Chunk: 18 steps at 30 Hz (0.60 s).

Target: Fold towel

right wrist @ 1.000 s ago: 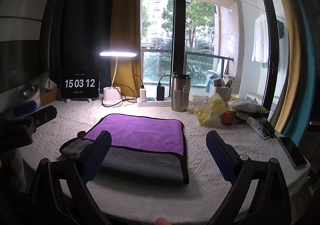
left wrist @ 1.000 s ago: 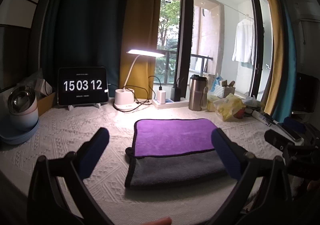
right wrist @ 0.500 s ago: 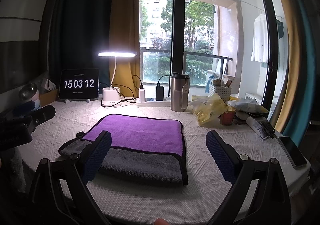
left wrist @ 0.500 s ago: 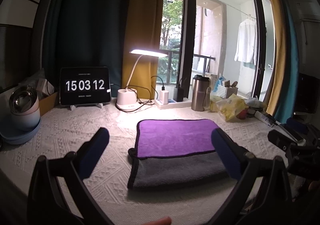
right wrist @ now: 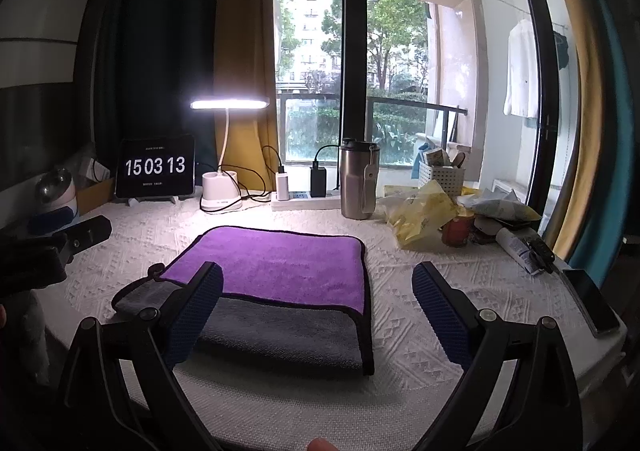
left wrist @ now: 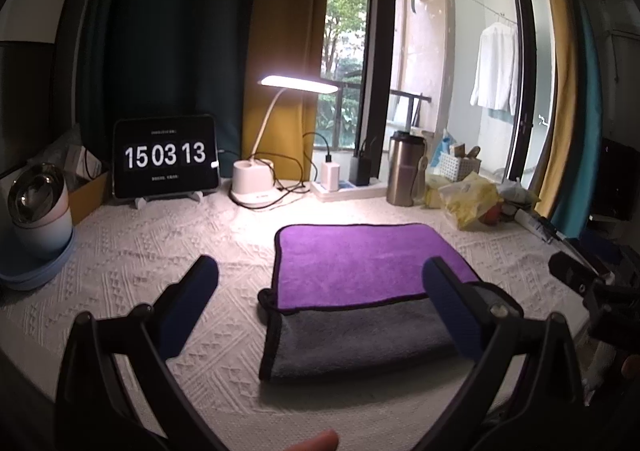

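A folded towel (left wrist: 360,263), purple on top and grey underneath with a black hem, lies flat on the white textured tablecloth; it also shows in the right wrist view (right wrist: 276,275). My left gripper (left wrist: 320,307) is open and empty, held above the table in front of the towel's near left part. My right gripper (right wrist: 318,311) is open and empty, held in front of the towel's near right part. Each gripper's body shows at the edge of the other's view.
Along the back stand a clock tablet (left wrist: 166,157), a lit desk lamp (left wrist: 256,183), a power strip with chargers (left wrist: 344,187) and a steel tumbler (right wrist: 358,183). Yellow bags and clutter (right wrist: 440,211) sit at the right, a phone (right wrist: 590,301) near the right edge, a bowl-like appliance (left wrist: 36,211) at the left.
Both grippers stay open and hardly move; the views shift slightly. The towel lies as before. The clock went from 15:03:12 to 15:03:13.
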Available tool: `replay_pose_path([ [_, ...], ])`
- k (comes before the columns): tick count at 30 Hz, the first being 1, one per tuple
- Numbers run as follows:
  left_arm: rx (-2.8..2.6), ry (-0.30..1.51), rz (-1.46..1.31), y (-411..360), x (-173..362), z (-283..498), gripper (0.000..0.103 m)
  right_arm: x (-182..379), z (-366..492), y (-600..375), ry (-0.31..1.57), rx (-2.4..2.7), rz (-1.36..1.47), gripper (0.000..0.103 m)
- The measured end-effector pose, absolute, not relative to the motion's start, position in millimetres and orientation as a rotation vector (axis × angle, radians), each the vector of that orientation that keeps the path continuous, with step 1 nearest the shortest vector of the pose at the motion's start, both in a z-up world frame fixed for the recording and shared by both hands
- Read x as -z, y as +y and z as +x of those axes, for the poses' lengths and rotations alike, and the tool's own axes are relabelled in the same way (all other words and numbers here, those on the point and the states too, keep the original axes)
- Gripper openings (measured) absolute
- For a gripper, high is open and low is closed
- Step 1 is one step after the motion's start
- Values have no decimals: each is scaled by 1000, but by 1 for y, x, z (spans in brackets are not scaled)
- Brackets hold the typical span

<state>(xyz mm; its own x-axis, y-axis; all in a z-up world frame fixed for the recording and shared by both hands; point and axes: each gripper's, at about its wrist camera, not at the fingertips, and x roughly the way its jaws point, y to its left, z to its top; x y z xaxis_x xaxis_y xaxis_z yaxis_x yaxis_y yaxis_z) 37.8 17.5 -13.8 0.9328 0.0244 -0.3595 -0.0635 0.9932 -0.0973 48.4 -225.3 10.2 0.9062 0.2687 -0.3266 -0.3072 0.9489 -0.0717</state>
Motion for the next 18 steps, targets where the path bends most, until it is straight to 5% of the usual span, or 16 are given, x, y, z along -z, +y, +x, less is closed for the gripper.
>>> replay_pose_path([
  [12,-8,545,-205,43,45,90,102,9,90,-234,402,-292,-124,91],
  [18,1,622,-210,46,64,102,92,23,115,-242,506,-305,-80,69],
])
